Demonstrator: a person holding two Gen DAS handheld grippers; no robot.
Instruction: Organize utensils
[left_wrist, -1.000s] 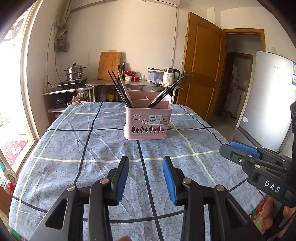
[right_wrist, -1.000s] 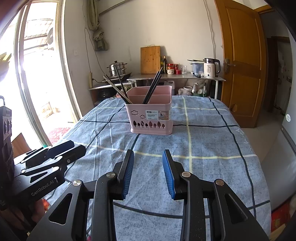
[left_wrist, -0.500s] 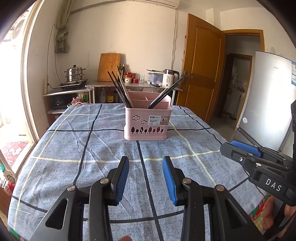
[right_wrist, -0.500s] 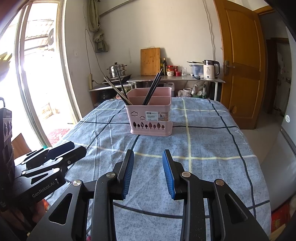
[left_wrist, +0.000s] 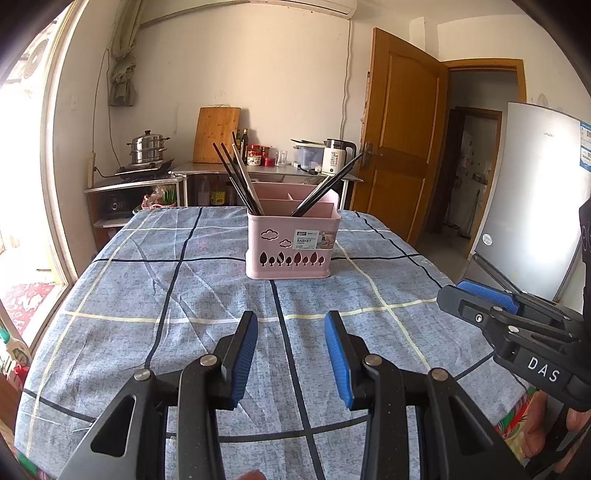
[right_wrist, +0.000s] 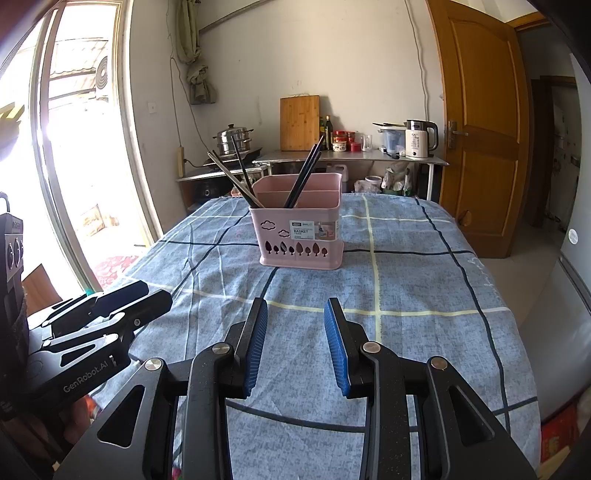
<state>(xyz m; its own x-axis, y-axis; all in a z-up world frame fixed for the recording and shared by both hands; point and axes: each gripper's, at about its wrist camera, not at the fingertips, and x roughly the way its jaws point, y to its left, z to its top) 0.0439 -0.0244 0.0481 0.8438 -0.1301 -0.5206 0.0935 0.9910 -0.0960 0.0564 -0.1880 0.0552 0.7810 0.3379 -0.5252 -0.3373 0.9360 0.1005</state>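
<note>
Both grippers, left gripper and right gripper, spread empty; pink basket holds leaning chopsticks.

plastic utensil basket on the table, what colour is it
Pink, with cut-out clouds and trees; the plastic utensil basket shows best in the left wrist view.

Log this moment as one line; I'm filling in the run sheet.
stage: utensils in pink basket | left gripper: open, empty | right gripper: open, empty | tablecloth: no loose utensils seen
</note>
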